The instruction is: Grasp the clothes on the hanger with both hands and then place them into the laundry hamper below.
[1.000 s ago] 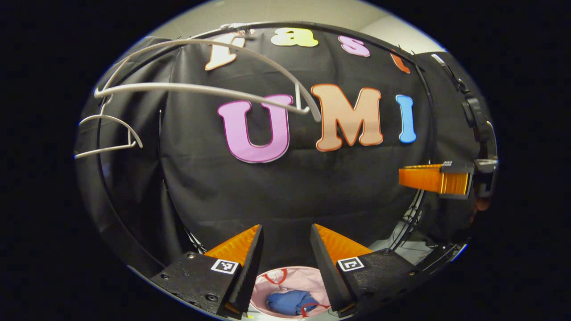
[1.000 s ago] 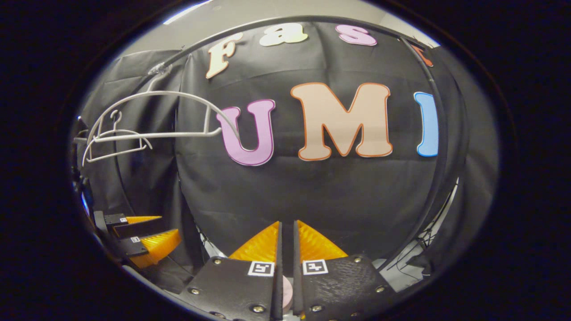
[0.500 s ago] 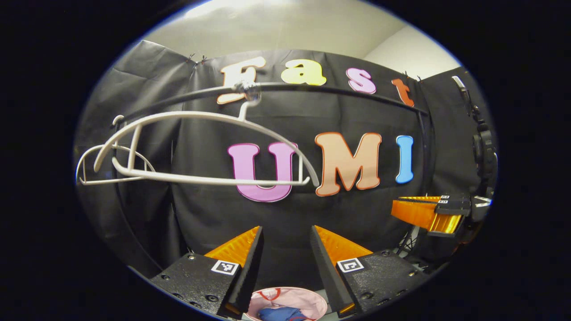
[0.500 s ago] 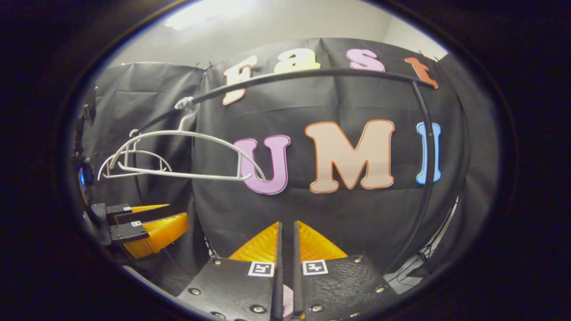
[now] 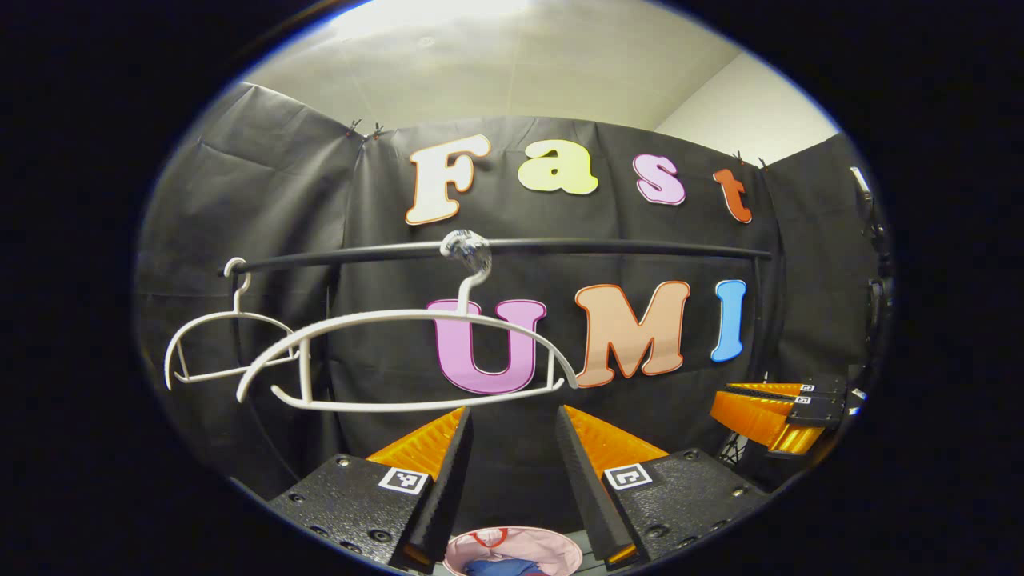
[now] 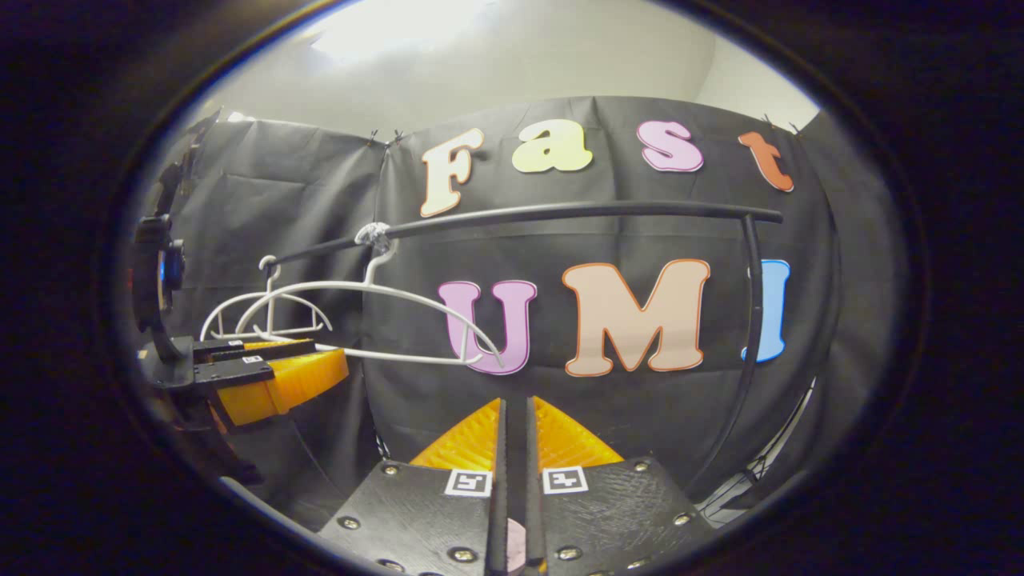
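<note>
Two bare white hangers hang on the black rail (image 5: 608,248): a big one (image 5: 400,320) and a smaller one (image 5: 228,316) to its left. Below, the pink hamper (image 5: 552,546) holds a blue garment (image 5: 496,568), seen between my left gripper's fingers. My left gripper (image 5: 512,410) is open and empty, just under the big hanger's lower bar. My right gripper (image 6: 514,400) is shut with nothing in it, level with the left gripper (image 6: 320,360) at its left. From the left gripper view, the right gripper (image 5: 724,400) sits at the far right.
The rail's upright post (image 6: 748,320) stands at the right. Black cloth walls close in the booth on three sides. The big hanger (image 6: 384,292) and the small one (image 6: 264,304) hang just above the left gripper.
Both grippers have risen and tilted up: the rail and hangers dropped lower in both views, more ceiling shows, and the hamper slid toward the bottom edge. Their jaws kept the same state.
</note>
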The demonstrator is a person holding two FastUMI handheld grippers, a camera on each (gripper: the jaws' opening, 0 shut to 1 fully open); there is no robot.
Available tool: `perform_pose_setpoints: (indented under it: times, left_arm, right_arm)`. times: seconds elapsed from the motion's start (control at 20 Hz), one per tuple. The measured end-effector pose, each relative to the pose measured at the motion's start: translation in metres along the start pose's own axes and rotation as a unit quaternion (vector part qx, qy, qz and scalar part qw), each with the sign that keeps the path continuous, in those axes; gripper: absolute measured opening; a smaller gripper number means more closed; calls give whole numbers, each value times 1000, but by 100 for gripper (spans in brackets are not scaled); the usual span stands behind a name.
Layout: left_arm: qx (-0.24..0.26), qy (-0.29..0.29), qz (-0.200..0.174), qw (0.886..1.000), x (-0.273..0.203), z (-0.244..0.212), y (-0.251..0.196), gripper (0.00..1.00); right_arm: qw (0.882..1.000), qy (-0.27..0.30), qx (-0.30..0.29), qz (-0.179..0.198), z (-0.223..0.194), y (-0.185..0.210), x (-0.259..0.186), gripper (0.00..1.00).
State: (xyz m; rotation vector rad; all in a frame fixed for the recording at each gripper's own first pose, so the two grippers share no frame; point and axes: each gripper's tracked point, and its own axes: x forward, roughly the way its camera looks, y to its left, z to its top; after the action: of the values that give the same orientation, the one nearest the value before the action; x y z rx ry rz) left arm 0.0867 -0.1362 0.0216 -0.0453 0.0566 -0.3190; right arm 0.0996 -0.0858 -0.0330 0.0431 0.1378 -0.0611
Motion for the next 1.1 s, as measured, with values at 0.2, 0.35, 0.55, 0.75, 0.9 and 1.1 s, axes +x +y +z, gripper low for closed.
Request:
perform_pose_setpoints:
  times: [0.2, 0.35, 0.55, 0.75, 0.9, 1.1]
  left_arm:
    - [13, -16, 5, 1000, -6, 28, 7, 68]
    - [15, -29, 9, 999, -13, 44, 9, 97]
    - [16, -39, 14, 999, -25, 60, 8, 94]
    - [19, -48, 16, 999, -31, 68, 3, 94]
    - [12, -45, 17, 999, -35, 67, 1, 93]
    - [13, -46, 27, 999, -40, 66, 2, 94]
  right_arm:
    - [1000, -27, 10, -4, 27, -2, -12, 8]
    - [999, -39, 24, -6, 43, -5, -24, 48]
    - [998, -54, 25, -20, 56, -16, -33, 96]
    - [997, -67, 8, -27, 69, -20, -41, 100]
    - [997, -73, 18, -23, 76, -17, -45, 100]
    - [997, -76, 19, -26, 80, -21, -49, 99]
